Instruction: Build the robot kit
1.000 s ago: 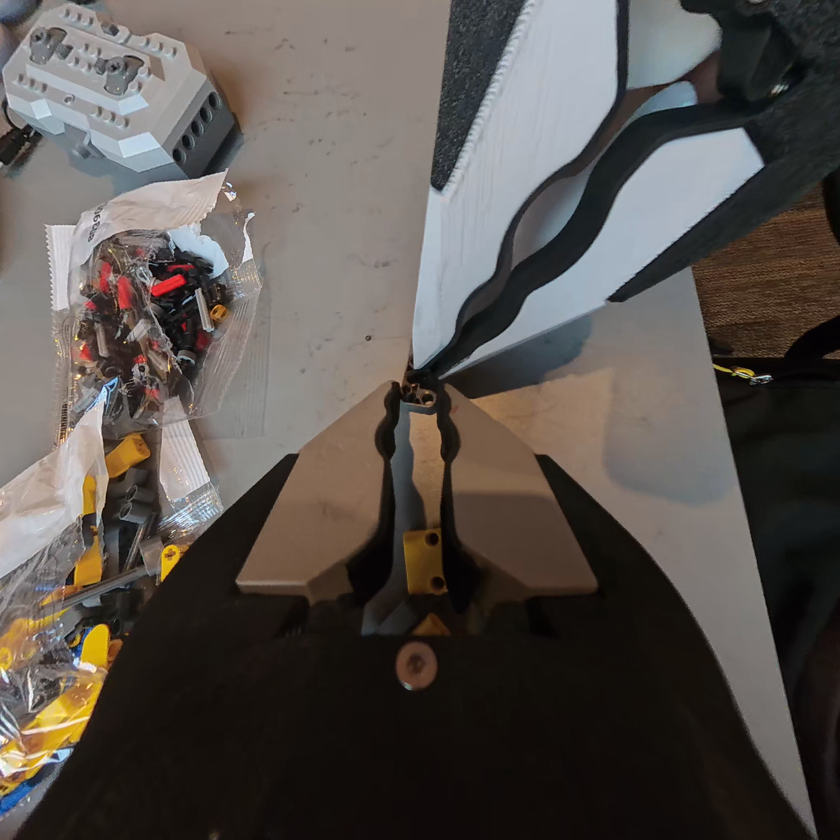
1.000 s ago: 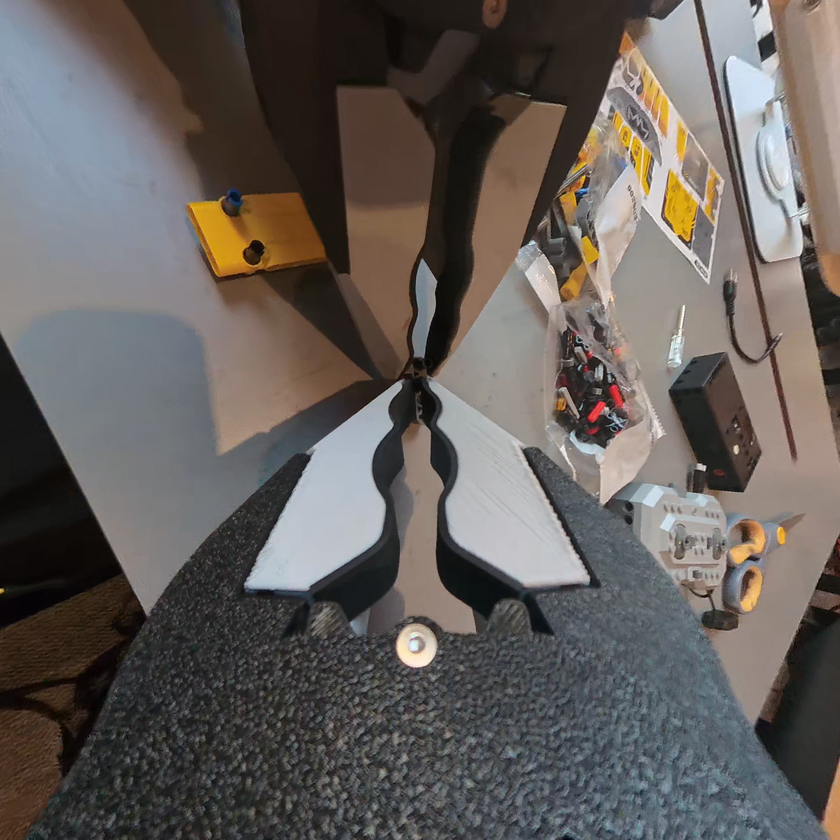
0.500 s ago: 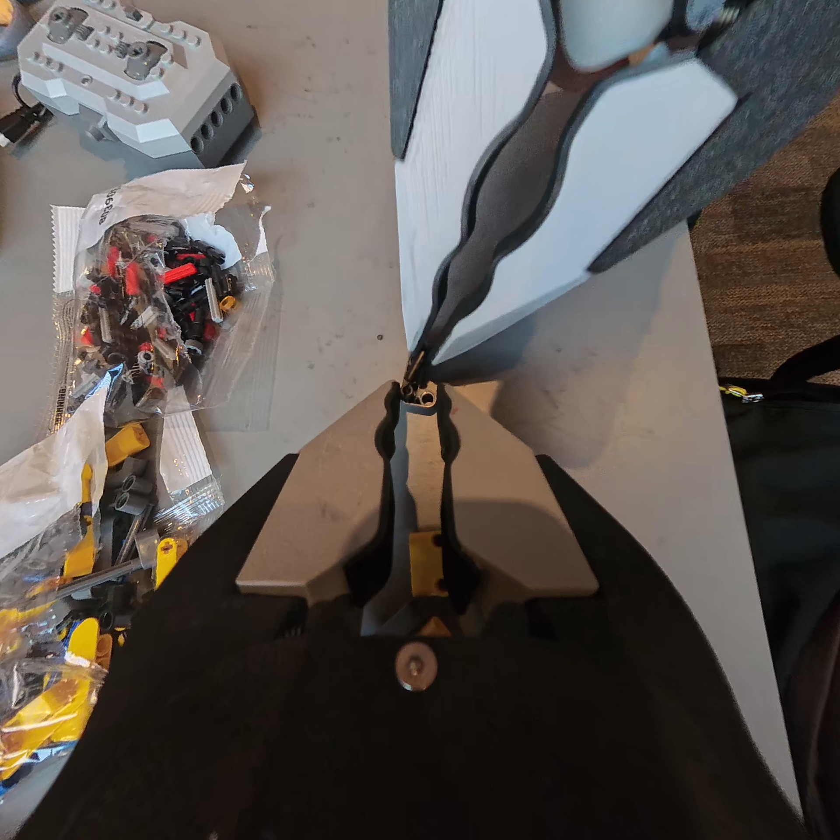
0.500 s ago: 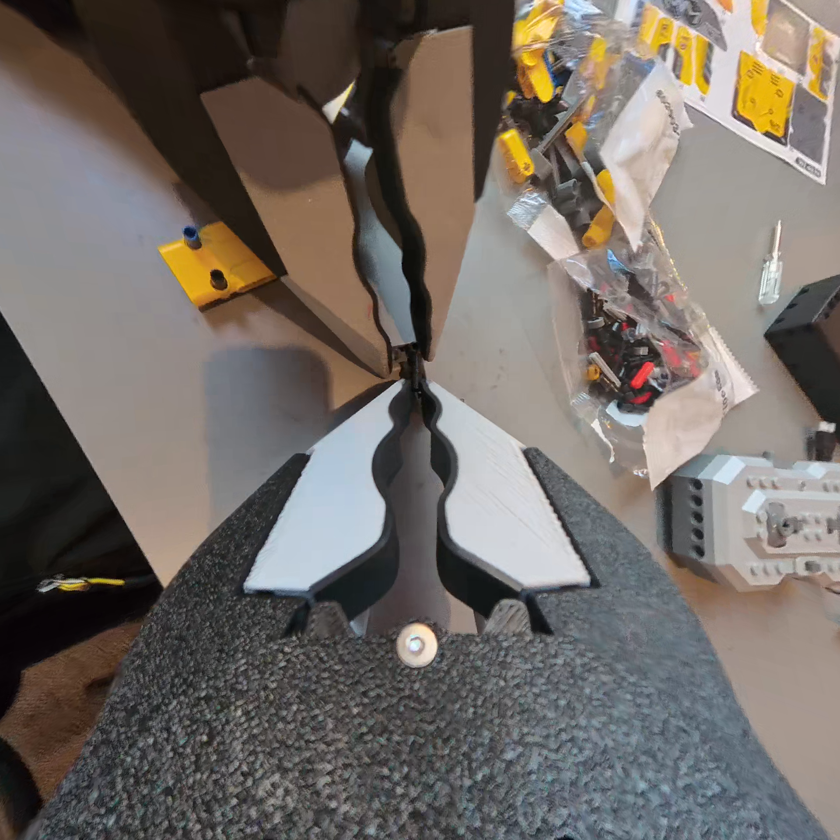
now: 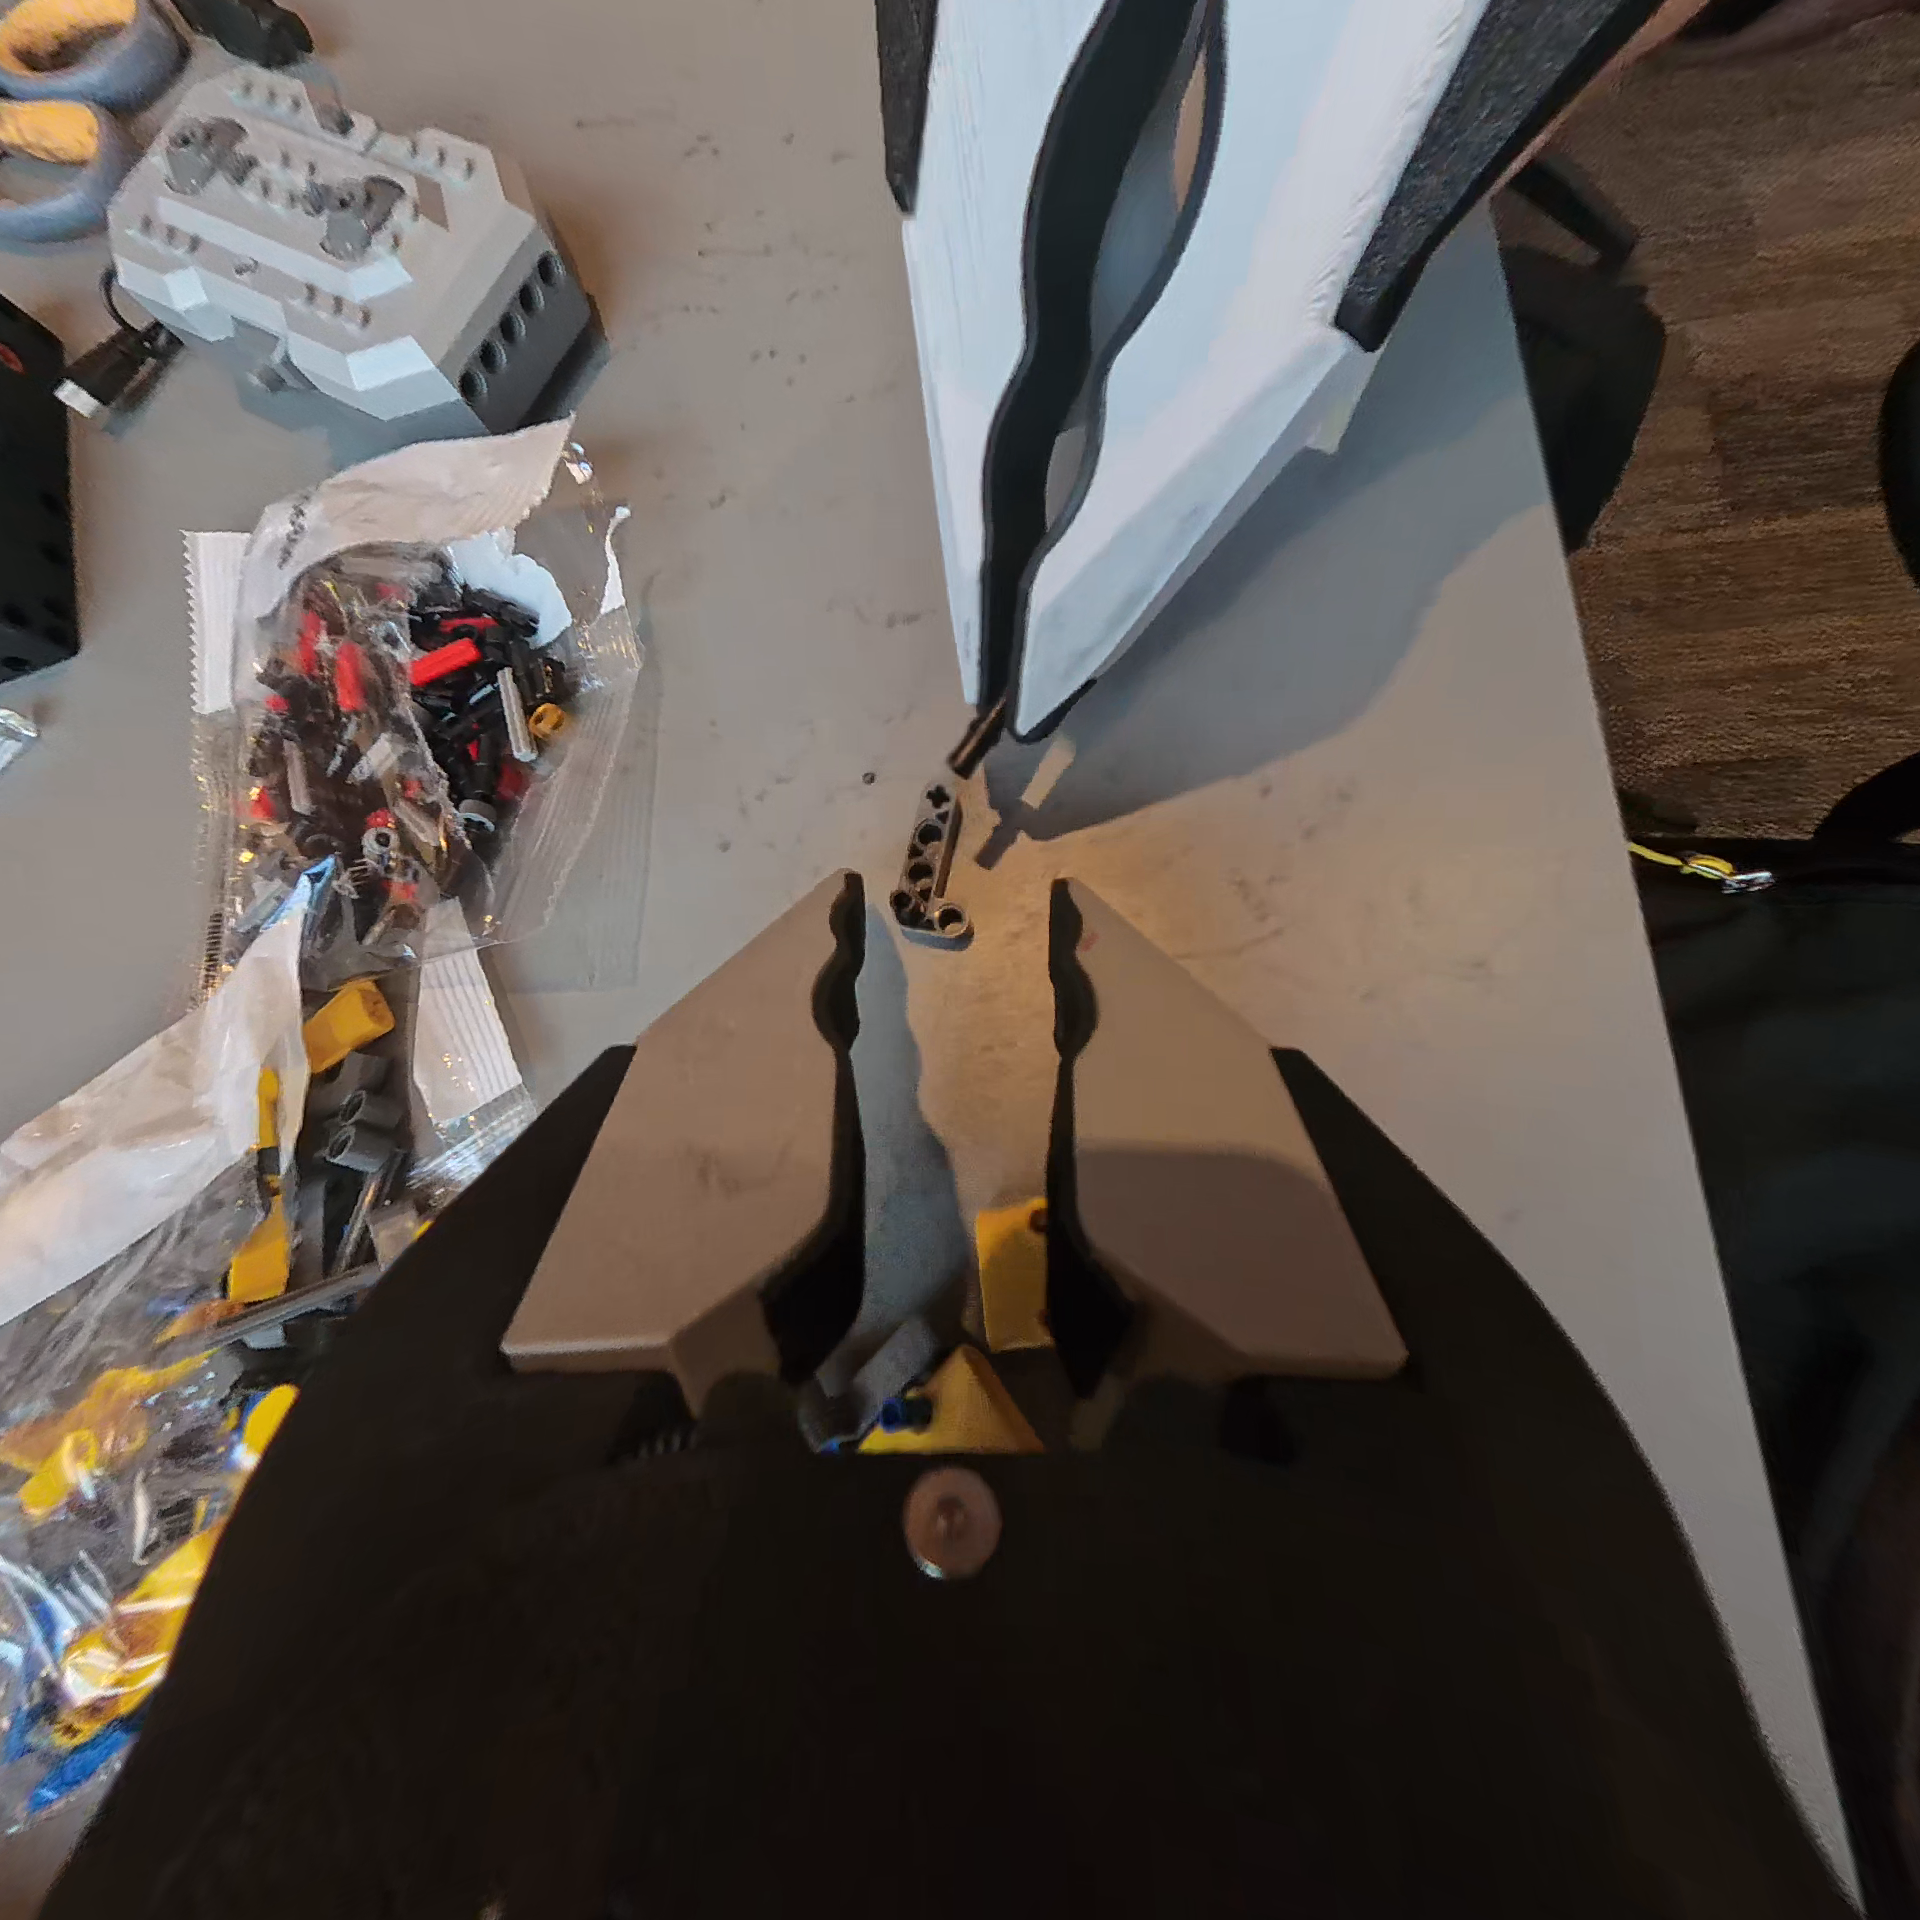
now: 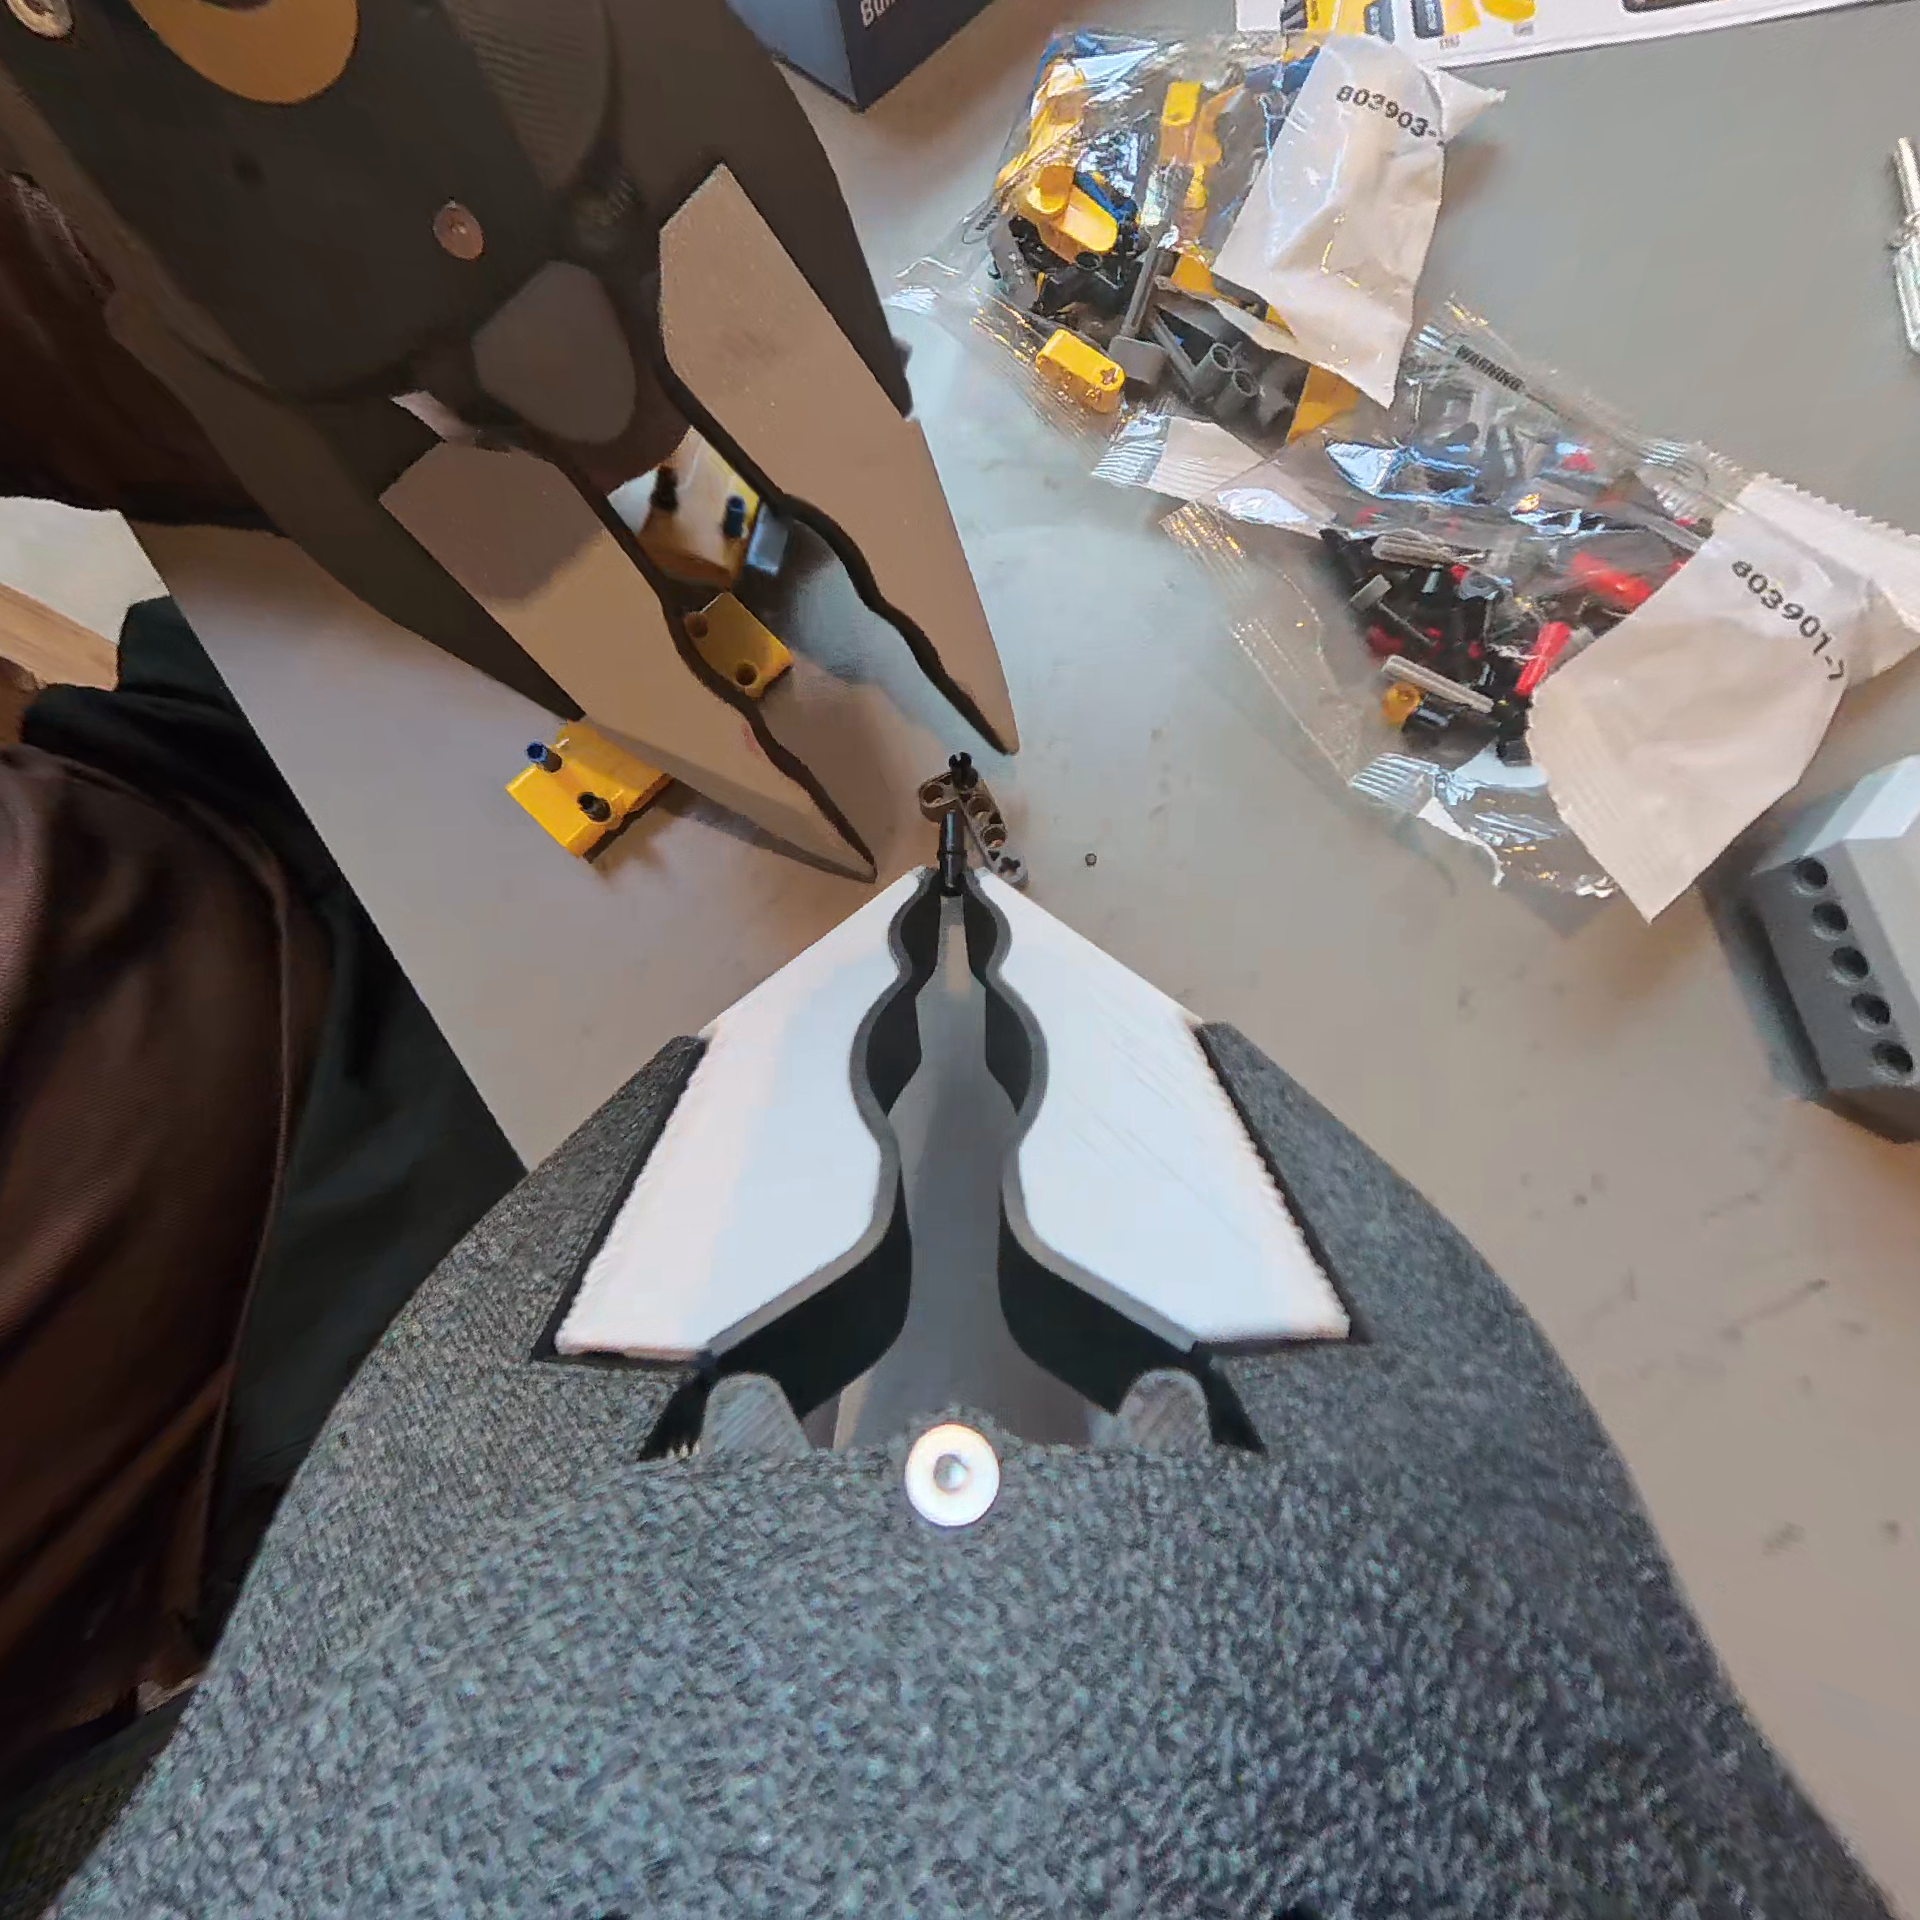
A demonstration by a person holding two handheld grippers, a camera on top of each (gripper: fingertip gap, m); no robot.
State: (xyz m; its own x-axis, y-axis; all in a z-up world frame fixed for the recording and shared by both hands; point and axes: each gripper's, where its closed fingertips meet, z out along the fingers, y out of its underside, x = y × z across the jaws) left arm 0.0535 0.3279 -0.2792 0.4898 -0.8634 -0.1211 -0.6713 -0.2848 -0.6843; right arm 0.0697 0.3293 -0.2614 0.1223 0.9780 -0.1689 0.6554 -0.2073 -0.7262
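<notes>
Grey scuffed tabletop (image 5: 1299,831), bags of parts at one side. Left gripper (image 5: 956,894), grey-fingered, hangs wide apart and empty just above a small grey L-shaped beam with holes (image 5: 928,868) lying flat on the table. Right gripper (image 6: 948,881), white-fingered, is pinched narrow on a thin black plastic pin (image 6: 949,836), its tip close to the beam. Both look light, stiff, slippery; I'd grip the beam across its long arm. 2 clear parts bags (image 6: 1507,613) sit near.
</notes>
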